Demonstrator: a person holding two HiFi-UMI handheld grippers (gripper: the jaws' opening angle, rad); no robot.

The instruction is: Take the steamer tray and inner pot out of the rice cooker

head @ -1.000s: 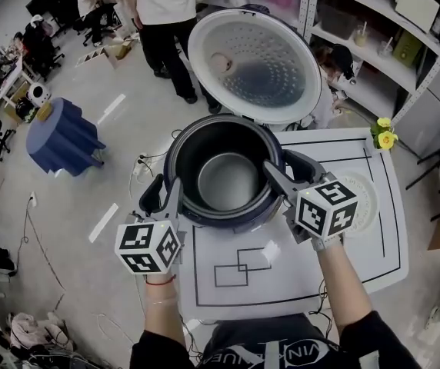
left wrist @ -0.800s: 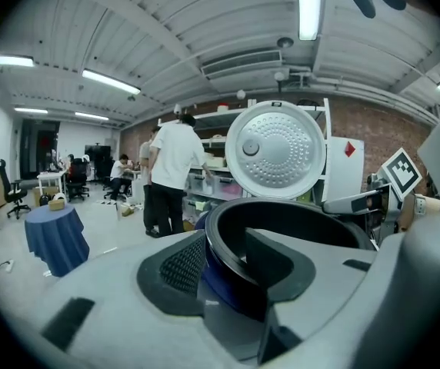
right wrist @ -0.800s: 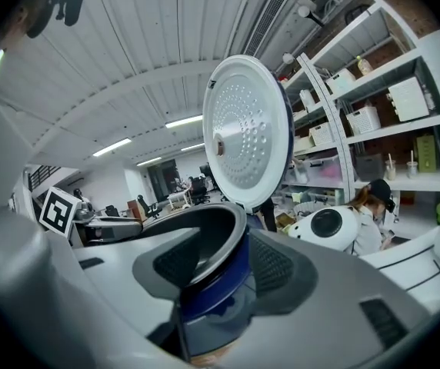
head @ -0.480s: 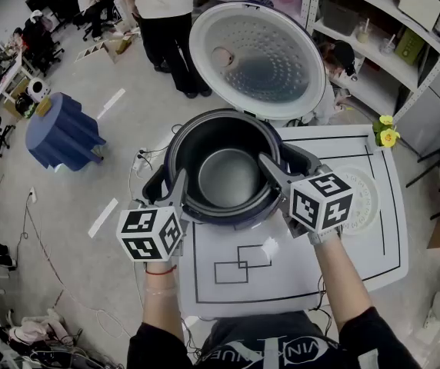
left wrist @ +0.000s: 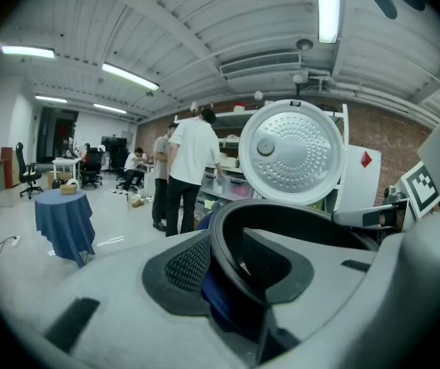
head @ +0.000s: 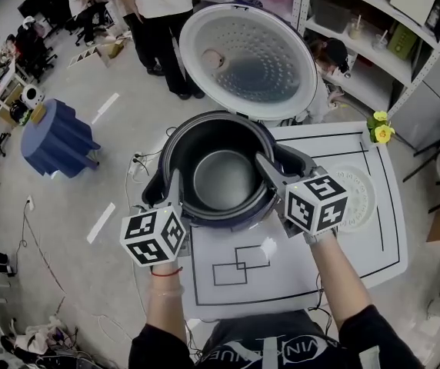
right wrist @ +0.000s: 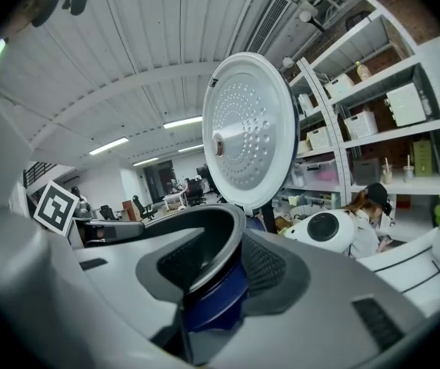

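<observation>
The rice cooker (head: 205,220) stands open on the white table, its lid (head: 247,61) tipped up behind it. The dark inner pot (head: 224,179) sits inside it. My left gripper (head: 175,189) is at the pot's left rim and my right gripper (head: 266,169) at its right rim. Both pairs of jaws have just been closing. In the left gripper view the rim (left wrist: 231,229) runs between the pads of the left gripper (left wrist: 224,264), which press on it. The right gripper (right wrist: 216,271) clamps the rim (right wrist: 220,241) the same way. A white perforated steamer tray (head: 361,198) lies on the table to the right.
The table (head: 281,279) carries black outline markings. Yellow flowers (head: 381,129) stand at its far right corner. Shelving (head: 374,44) is behind on the right. A person (head: 162,6) stands beyond the lid, and a blue-draped table (head: 58,141) is on the floor to the left.
The right gripper's jaws have narrowed onto the pot's right rim. The left gripper stays at the left rim. Both hands have hardly shifted.
</observation>
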